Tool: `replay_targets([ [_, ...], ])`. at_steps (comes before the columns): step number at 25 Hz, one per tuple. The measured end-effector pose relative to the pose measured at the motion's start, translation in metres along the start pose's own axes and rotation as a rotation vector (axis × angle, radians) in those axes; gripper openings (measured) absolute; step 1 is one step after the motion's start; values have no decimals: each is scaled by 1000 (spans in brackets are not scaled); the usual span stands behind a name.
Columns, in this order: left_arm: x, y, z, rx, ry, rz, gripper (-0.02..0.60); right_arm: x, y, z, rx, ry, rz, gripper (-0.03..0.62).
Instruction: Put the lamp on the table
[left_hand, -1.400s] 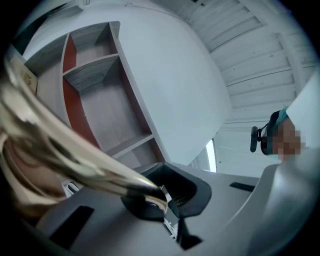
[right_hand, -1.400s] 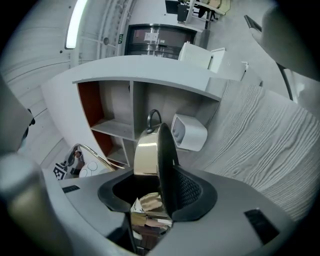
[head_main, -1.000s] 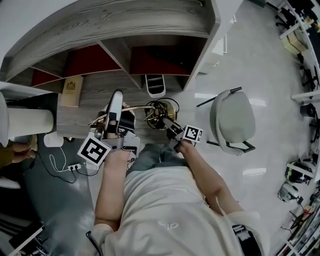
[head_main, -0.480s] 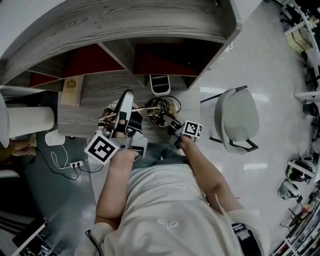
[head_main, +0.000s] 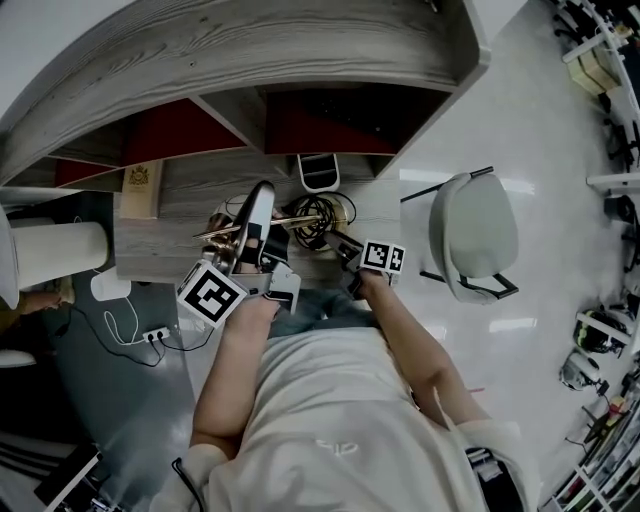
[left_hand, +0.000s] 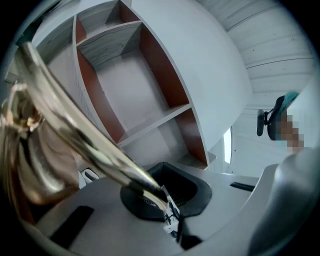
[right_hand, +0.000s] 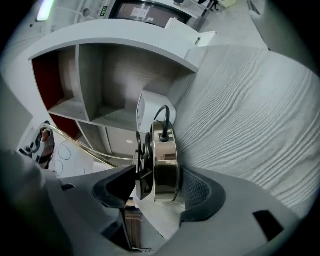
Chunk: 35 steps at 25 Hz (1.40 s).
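Where the grip holds: left tongs (left_hand: 170, 220) clamped on the lamp (head_main: 330, 212) stem (left_hand: 90, 150).
Right tongs (right_hand: 157, 187): jaws just opening wide, base (right_hand: 165, 160) between them, not pressed.
Lamp: base seemingly resting on the bench (head_main: 150, 245).
Left to do: release the stem, withdraw.

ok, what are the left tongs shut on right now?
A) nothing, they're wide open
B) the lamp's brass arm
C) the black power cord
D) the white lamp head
B: in the left gripper view the lamp's brass arm runs straight into the closed tongs of the left gripper, with no gap showing at the tips.
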<state>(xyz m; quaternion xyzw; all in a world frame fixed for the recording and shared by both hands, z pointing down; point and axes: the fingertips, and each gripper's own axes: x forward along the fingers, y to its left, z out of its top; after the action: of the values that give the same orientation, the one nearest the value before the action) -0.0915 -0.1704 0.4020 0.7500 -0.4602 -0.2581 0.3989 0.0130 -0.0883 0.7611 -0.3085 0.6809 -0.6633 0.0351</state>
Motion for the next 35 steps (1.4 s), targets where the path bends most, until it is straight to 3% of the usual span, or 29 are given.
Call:
replay_targets([
  [6,7,-3,0,9,16,-16,12,-21,1,2,-110,17,-104,286],
  [8,8,-4,-1,14,19,-19,12,-33,-4,4,-141,14,-158,236],
  [10,10,-5,-4,15,25,-21,12,-44,-9,8,-134,-8,-183,229],
  [14,16,-9,-13,3,44,-36,12,-70,-9,27,-89,-113,-178,208],
  [19,23,-17,-32,12,80,-61,14,-104,13,51,-126,-229,-165,187],
  [28,37,-32,-56,91,116,-73,14,-155,76,90,-275,-383,-105,173],
  [35,47,-43,-85,151,160,-77,14,-180,117,104,-404,-451,-111,160],
])
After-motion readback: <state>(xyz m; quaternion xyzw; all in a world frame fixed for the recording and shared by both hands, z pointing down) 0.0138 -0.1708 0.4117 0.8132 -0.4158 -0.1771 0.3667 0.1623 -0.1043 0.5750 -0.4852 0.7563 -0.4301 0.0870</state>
